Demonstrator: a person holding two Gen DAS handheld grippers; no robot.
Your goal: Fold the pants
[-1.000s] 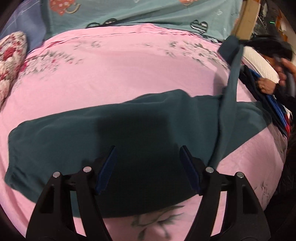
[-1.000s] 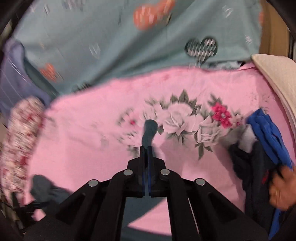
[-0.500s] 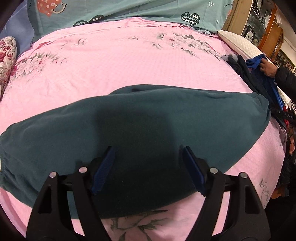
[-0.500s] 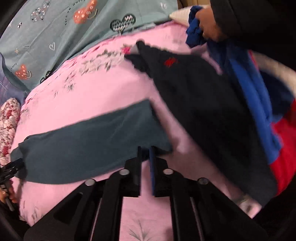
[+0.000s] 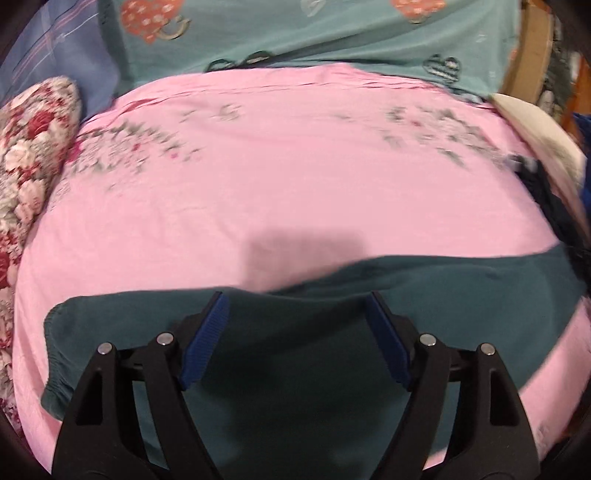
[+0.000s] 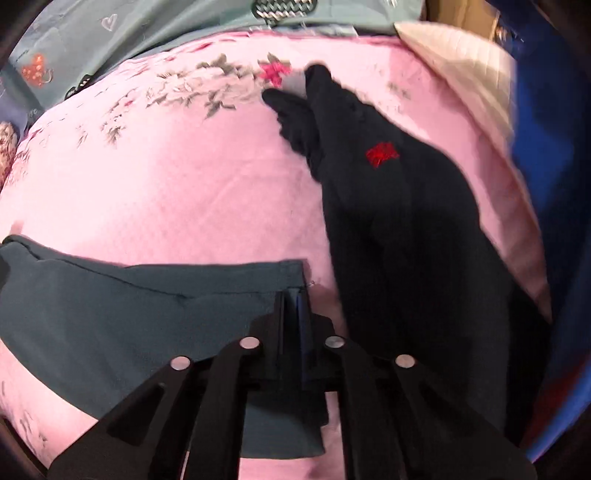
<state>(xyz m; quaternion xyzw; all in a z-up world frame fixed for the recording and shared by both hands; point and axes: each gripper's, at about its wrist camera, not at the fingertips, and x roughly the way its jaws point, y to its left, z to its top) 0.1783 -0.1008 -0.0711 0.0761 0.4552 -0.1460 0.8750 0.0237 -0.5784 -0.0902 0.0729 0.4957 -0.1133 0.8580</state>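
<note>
Pants: one pair of dark teal pants (image 5: 424, 295) lay flat in a long band across the near part of the pink sheet (image 5: 295, 166); one end reached the left side in the left wrist view, the other ran off toward the right; in the right wrist view the same pants (image 6: 129, 314) ended in a straight hemmed edge just in front of the gripper.
Left gripper: one left gripper (image 5: 297, 325) hovered over the middle of the pants; its two blue-padded fingers (image 5: 207, 339) stood wide apart with cloth showing between them, gripping nothing.
Right gripper: one right gripper (image 6: 291, 321) had its two fingers pressed together on the hem corner of the pants; a thin fold of teal cloth sat pinched between the pads.
Sheet: one pink sheet with grey and red flower prints (blurred in the left wrist view) covered the bed.
Other clothes: one black garment (image 6: 388, 206) with a single red mark (image 6: 382, 153) lay on the sheet to the right of the pants, its near edge just beside the hem corner; blue cloth (image 6: 546, 184) filled the far right edge.
Pillows: one red-and-white flowered pillow (image 5: 33, 147) at the left; one cream pillow (image 6: 461, 62) at the right.
Backdrop: one teal cover (image 5: 332, 33) with printed hearts and cups beyond the sheet.
</note>
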